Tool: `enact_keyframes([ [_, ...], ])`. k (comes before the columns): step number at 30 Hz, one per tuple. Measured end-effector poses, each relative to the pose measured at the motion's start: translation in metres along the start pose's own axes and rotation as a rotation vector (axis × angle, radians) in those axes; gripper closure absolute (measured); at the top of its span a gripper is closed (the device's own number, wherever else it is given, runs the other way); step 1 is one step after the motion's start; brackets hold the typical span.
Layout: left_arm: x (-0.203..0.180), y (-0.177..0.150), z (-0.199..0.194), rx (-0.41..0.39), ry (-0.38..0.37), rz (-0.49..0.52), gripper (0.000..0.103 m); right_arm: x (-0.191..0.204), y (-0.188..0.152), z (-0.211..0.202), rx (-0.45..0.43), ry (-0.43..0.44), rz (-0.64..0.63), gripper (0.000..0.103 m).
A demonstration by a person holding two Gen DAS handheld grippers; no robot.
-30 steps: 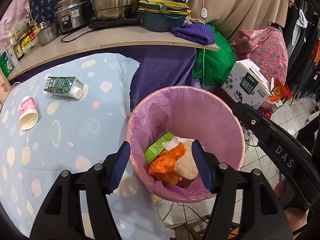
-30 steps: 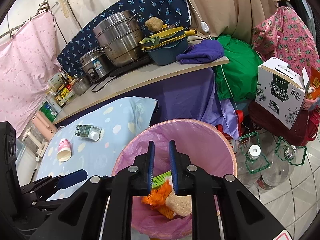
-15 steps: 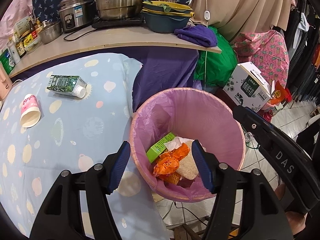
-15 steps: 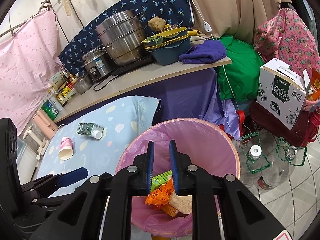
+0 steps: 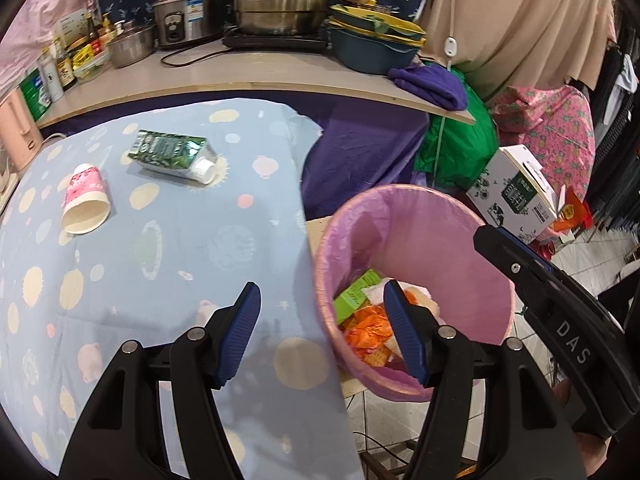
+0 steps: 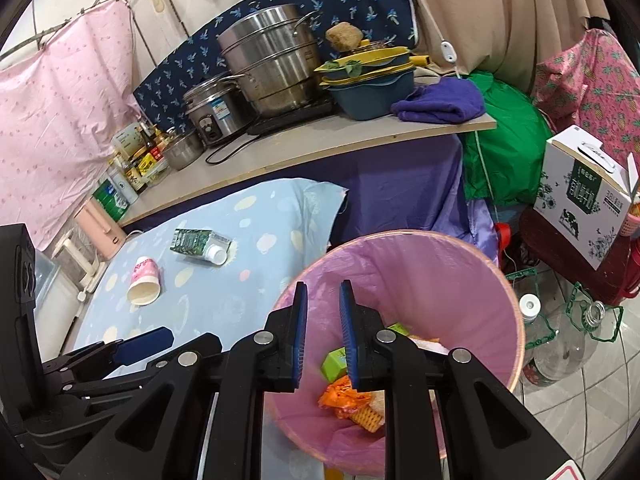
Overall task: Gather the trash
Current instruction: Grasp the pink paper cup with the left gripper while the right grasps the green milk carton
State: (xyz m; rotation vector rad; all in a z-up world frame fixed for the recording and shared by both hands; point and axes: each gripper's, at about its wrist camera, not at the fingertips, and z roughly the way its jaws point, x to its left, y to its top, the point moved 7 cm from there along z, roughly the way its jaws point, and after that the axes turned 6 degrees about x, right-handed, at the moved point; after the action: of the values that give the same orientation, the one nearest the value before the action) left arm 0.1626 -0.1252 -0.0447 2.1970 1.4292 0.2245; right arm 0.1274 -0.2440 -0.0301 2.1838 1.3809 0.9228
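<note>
A pink-lined trash bin stands beside the table; it also shows in the right wrist view. Inside lie an orange wrapper, a green box and other scraps. A green carton and a pink paper cup lie on their sides on the blue spotted tablecloth. My left gripper is open and empty over the table edge and the bin's left rim. My right gripper is nearly shut, with a narrow gap and nothing in it, above the bin.
A counter behind holds steel pots, a rice cooker, stacked basins, bottles and a purple cloth. On the floor right of the bin are a white milk box, plastic bottles and a green bag.
My left gripper has swung left, from over the bin to above the table edge. The carton and cup look nearer. The right gripper stays over the bin.
</note>
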Motion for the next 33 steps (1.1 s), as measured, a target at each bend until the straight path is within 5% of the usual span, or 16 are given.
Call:
enact_keyframes([
  [6, 0.051, 0.004, -0.004, -0.035, 0.067, -0.086, 0.022, 0.035, -0.002, 0.023, 0.027, 0.024, -0.049, 0.070],
  [18, 0.200, 0.010, 0.005, -0.039, 0.197, -0.345, 0.012, 0.123, 0.008, 0.093, 0.082, 0.077, -0.178, 0.046],
  [33, 0.306, 0.063, 0.058, 0.014, 0.254, -0.497, 0.010, 0.208, 0.059, 0.214, 0.157, 0.121, -0.335, 0.039],
])
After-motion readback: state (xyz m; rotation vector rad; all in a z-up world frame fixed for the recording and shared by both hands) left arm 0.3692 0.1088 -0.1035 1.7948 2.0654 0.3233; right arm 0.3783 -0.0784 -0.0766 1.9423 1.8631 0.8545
